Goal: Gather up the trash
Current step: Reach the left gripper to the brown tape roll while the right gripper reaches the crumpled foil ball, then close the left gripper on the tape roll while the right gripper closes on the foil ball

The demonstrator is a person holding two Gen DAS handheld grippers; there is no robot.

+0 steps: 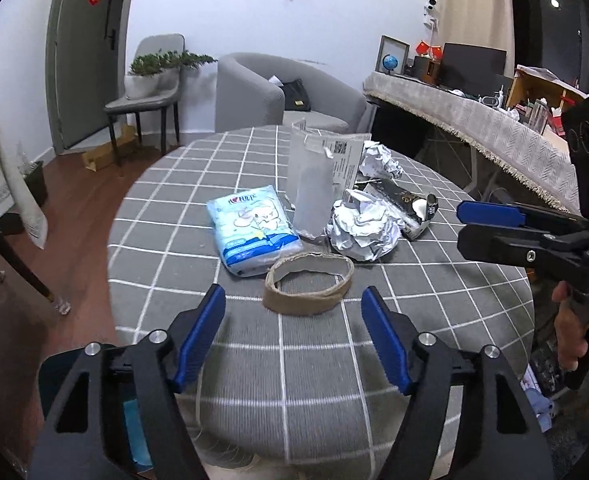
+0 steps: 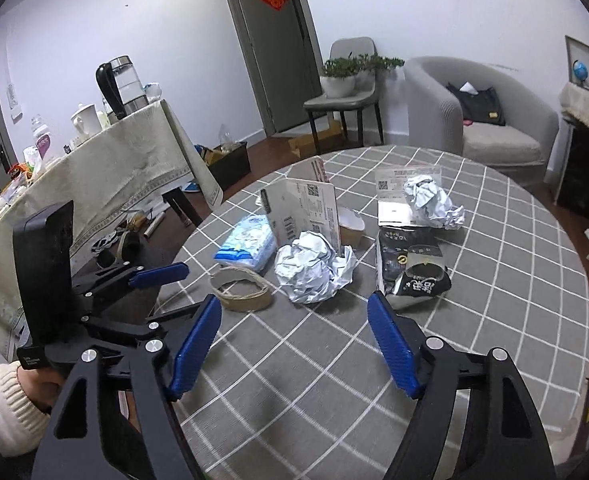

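Trash lies on a round table with a grey checked cloth [image 1: 294,380] [image 2: 494,280]. A brown cardboard ring [image 1: 308,282] [image 2: 240,288] is nearest. Behind it are a crumpled white paper ball [image 1: 360,228] [image 2: 314,268], a blue tissue pack [image 1: 252,226] [image 2: 248,242], a clear plastic bag [image 1: 310,184], a black wrapper [image 1: 404,208] [image 2: 412,266] and a second paper ball [image 1: 378,160] [image 2: 434,202]. My left gripper [image 1: 294,312] is open, just short of the ring. My right gripper [image 2: 294,320] is open, above the cloth near the paper ball and the ring.
A grey armchair [image 1: 278,92] [image 2: 482,112] and a chair with a potted plant [image 1: 154,76] stand beyond the table. A cloth-covered side table with a kettle [image 2: 120,84] is at the left of the right wrist view. A long counter [image 1: 474,120] runs at right.
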